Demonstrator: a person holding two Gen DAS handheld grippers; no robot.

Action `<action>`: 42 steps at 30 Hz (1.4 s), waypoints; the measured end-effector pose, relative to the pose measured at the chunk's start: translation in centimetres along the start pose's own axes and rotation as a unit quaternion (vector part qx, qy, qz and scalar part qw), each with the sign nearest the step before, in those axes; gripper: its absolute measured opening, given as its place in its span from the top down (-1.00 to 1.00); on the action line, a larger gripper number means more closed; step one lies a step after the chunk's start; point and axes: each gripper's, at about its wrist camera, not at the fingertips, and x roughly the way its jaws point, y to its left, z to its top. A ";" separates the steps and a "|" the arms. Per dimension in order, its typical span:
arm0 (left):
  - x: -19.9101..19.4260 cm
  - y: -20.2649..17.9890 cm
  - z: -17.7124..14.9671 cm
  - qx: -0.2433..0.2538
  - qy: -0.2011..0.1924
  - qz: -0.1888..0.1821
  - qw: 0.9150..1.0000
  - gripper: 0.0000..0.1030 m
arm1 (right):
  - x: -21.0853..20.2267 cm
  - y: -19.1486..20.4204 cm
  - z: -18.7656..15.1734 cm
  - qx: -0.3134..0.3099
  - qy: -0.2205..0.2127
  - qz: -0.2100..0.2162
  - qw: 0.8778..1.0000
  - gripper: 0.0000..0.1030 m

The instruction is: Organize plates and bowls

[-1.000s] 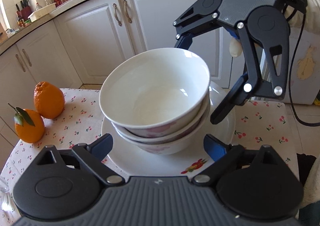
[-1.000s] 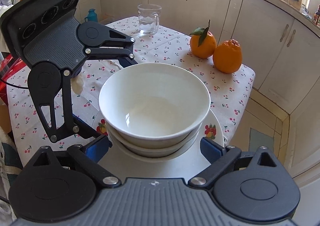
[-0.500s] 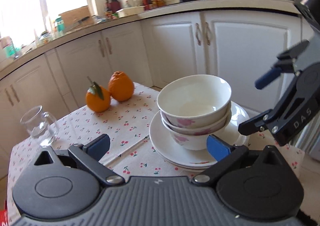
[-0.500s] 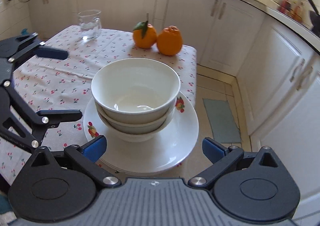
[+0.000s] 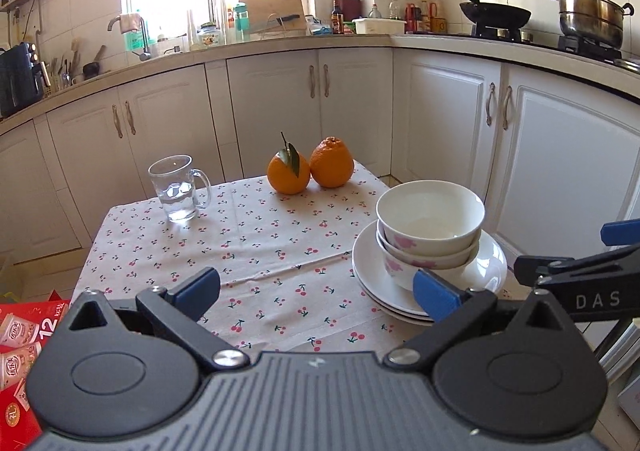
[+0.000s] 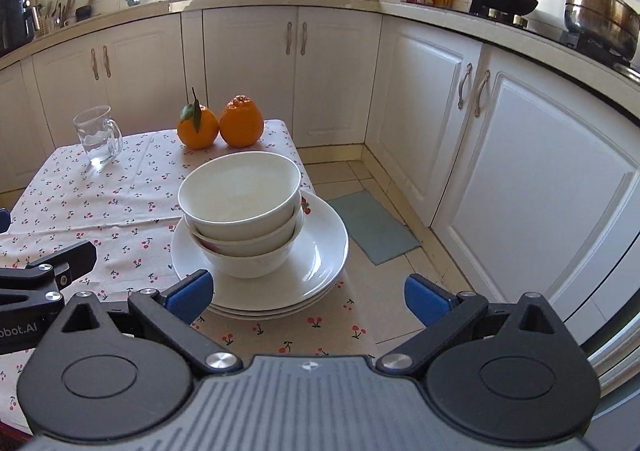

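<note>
Left tool [image 5: 316, 289] held level and low above the near edge of the tabletop [image 5: 256, 247], pointing across it toward the cabinets; blue fingertips [image 5: 198, 285] spread wide apart, nothing between them; right-hand fingertip overlapping in view the near rim of the plates [image 5: 490, 267], contact impossible to judge.

Right tool [image 6: 308, 293] likewise level, aimed the same way, fingertips [image 6: 188, 291] wide apart and gripping nothing; left-hand fingertip just at the near left rim of the plates [image 6: 324, 255], right-hand fingertip out over the floor beyond the tabletop's edge [image 6: 344, 315].

Stacked bowls [image 5: 430, 221] ahead and to the right of the left tool; ahead and slightly left of centre for the right tool [image 6: 240, 195]; nested upright one inside another, seated in the middle of the stacked plates, near the tabletop's right edge; pink flower print on the bowls' sides.

Part of the right tool [image 5: 580, 275] jutting in from the right of the left view, just beside the plates; part of the left tool [image 6: 40, 275] jutting in from the left of the right view, over the cherry-print cloth.

Farther ahead, two oranges [image 5: 310, 171] touching each other near the far edge; glass mug [image 5: 178, 187] ahead and to the left, well apart from the plates.
</note>
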 end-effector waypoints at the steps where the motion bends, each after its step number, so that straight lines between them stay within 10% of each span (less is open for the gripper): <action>1: -0.5 -0.1 0.0 0.000 -0.004 0.001 1.000 -0.99 | -0.6 0.1 0.0 -0.003 -0.007 -0.004 1.000 -1.00; 42: -3.0 0.2 0.1 -0.025 -0.020 0.012 0.999 -0.99 | -5.1 1.3 -0.1 -0.016 -0.065 -0.033 0.997 -1.00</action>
